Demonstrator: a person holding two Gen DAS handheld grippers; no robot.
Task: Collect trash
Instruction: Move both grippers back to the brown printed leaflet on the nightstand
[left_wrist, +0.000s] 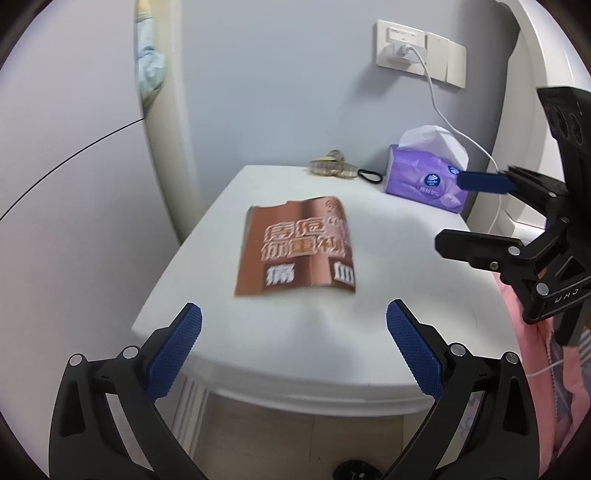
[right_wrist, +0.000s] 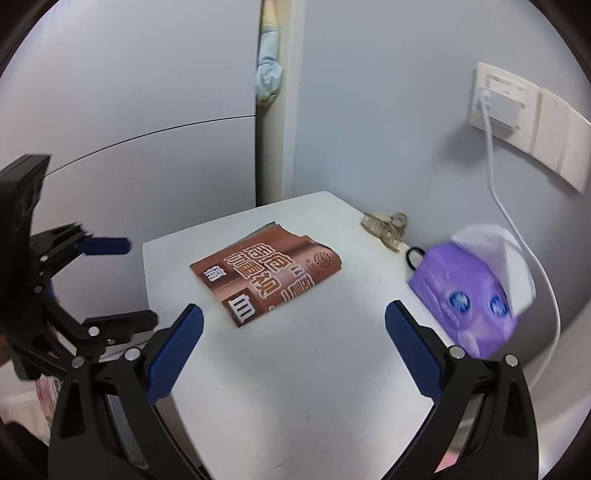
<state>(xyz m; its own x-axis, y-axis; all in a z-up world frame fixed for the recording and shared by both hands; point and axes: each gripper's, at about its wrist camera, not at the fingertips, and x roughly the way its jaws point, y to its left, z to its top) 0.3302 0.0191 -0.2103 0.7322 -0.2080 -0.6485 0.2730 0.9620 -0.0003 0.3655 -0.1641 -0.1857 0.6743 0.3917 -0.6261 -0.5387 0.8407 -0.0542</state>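
Nearest the lens: blue-padded left gripper (left_wrist: 294, 328), spread wide, nothing between the pads, poised over the near edge of the white bedside table (left_wrist: 303, 347). Beyond it, flat near the middle of the tabletop: brown printed leaflet (left_wrist: 295, 247), the likely trash, touching neither tool.

Right gripper (right_wrist: 294, 328) likewise spread wide and empty, angled down at the table from the other side, leaflet just ahead of its left pad.

Risks, as judgement only: thin paper lying flush, so pads liable to skid over it or push it off the edge; a crumpling pinch possible. Purple tissue pack (right_wrist: 465, 299), hair claw (right_wrist: 384, 229), black hair tie (right_wrist: 415, 256) and white charger cable (right_wrist: 517, 229) close by, easily snagged or mistaken for trash.
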